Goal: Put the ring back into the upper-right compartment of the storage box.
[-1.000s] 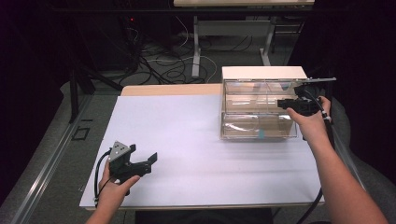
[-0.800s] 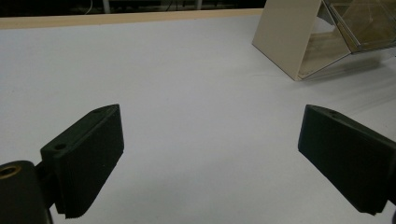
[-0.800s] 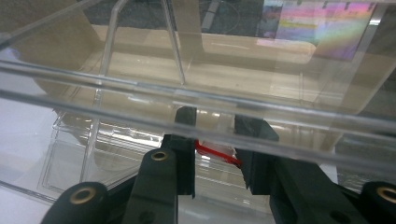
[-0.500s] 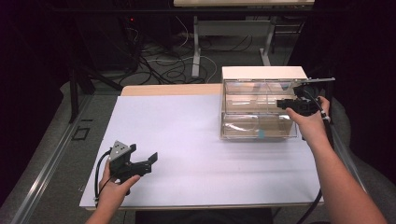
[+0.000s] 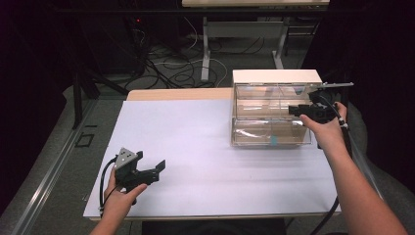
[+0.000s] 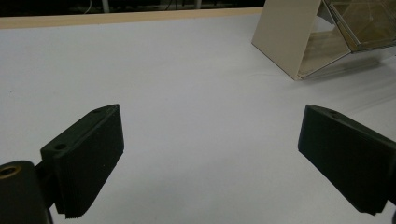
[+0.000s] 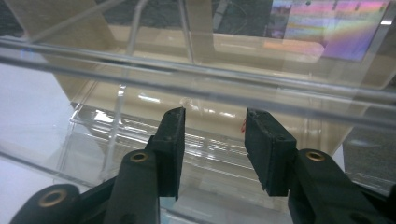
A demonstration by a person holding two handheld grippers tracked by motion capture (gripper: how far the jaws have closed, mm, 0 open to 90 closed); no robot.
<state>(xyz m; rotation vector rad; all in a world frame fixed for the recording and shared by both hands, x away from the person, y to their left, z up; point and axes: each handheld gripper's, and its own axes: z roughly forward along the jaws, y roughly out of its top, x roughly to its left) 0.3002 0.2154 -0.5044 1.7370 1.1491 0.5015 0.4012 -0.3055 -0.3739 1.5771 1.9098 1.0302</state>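
From the high view, a person sits at a white-covered table [image 5: 205,147]. The right gripper [image 5: 297,110] is held against the right end of a clear plastic drawer cabinet [image 5: 271,117] standing at the table's far right, level with its upper tier. The left gripper [image 5: 149,169] rests low over the bare near-left of the table, well apart from the cabinet, jaws spread, holding nothing.

In the left gripper view, both black jaws stand wide apart over plain white surface, with the cabinet's beige side panel [image 6: 285,35] off at the upper right.

In the right gripper view, the jaws have just been opening and now stand a modest gap apart, nothing between them, right up against the cabinet's clear front rails [image 7: 196,79].

My reading: the right hand has let go at the cabinet's upper tier; whether that drawer is fully shut I cannot tell. The left hand has no part yet.
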